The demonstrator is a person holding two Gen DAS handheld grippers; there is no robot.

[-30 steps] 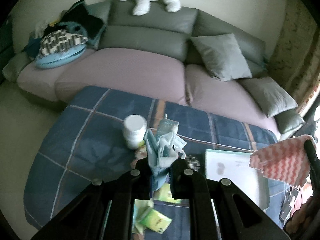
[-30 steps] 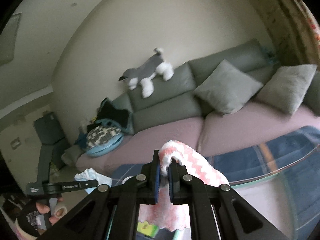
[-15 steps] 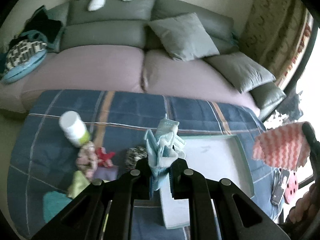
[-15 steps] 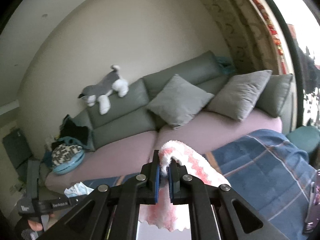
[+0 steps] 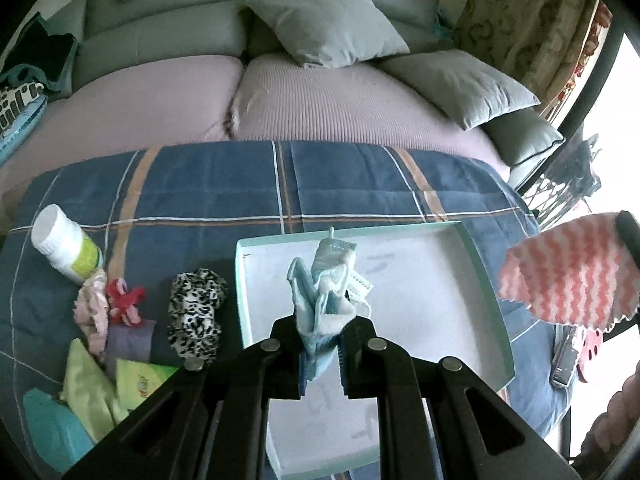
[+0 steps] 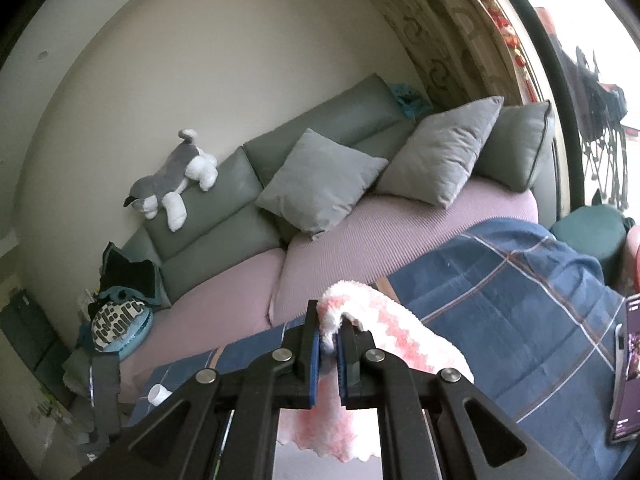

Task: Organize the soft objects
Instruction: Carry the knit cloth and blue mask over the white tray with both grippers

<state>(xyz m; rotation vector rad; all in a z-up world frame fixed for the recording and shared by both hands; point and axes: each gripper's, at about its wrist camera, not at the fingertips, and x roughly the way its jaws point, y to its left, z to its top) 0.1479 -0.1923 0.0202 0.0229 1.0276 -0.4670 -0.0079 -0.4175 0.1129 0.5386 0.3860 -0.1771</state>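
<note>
Left hand-held gripper (image 5: 323,354) pinched crumpled pale-blue face masks (image 5: 326,300), lower centre; right hand-held gripper (image 6: 328,354) clamped fluffy pink-and-white zigzag cloth (image 6: 384,328).

My left gripper (image 5: 322,354) is matt black plastic with shiny metal bolts, pinching a thin, crumpled pale-blue face mask (image 5: 325,300). My right gripper (image 6: 329,354), same plastic, clamps a fluffy pink-white zigzag cloth (image 6: 384,332). The tray (image 5: 486,300) looks smooth and matt. Quilted blue plaid blanket (image 5: 208,184); glossy white plastic bottle (image 5: 64,244); fuzzy leopard-print scrunchie (image 5: 196,312).
</note>
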